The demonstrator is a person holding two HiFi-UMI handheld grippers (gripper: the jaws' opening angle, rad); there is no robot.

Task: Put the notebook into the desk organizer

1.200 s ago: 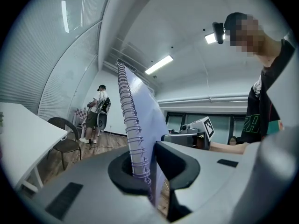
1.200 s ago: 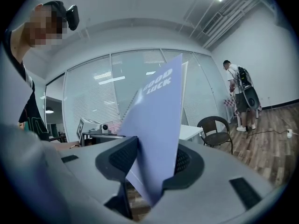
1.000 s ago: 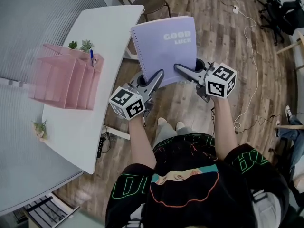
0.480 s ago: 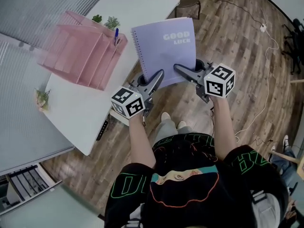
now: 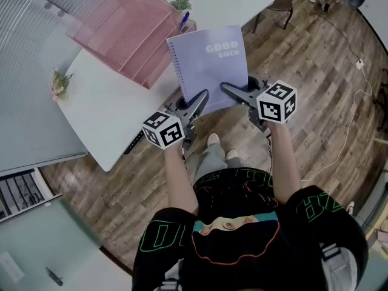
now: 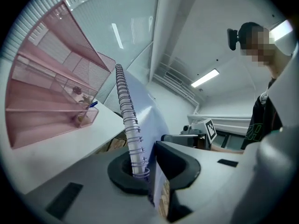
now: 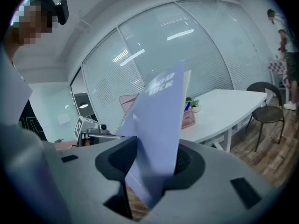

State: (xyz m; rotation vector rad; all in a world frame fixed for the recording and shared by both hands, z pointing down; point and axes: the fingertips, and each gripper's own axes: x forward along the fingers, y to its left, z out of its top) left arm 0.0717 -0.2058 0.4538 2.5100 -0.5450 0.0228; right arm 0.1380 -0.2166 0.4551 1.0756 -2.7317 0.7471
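**A:** Where is the notebook (image 5: 209, 65)?

**B:** Up in the air, lilac cover towards the person, held by its lower edge. It hangs over the floor (image 5: 303, 71), just off the table (image 5: 103, 120).

**A:** Which gripper has it?

**B:** Both. The left gripper (image 6: 150, 174) is clamped on the spiral-bound corner (the wire coil runs up right between its jaws). The right gripper (image 7: 149, 171) pinches the other lower corner, and the cover slants across from one pad to the other.

**A:** And the organizer (image 5: 130, 38)?

**B:** Pink mesh, standing on the table, beyond the notebook and to its left. The notebook is outside it, its top corner close to the organizer's near end. A blue pen (image 5: 184, 20) stands at that end, with small plants (image 5: 180, 3) just past it
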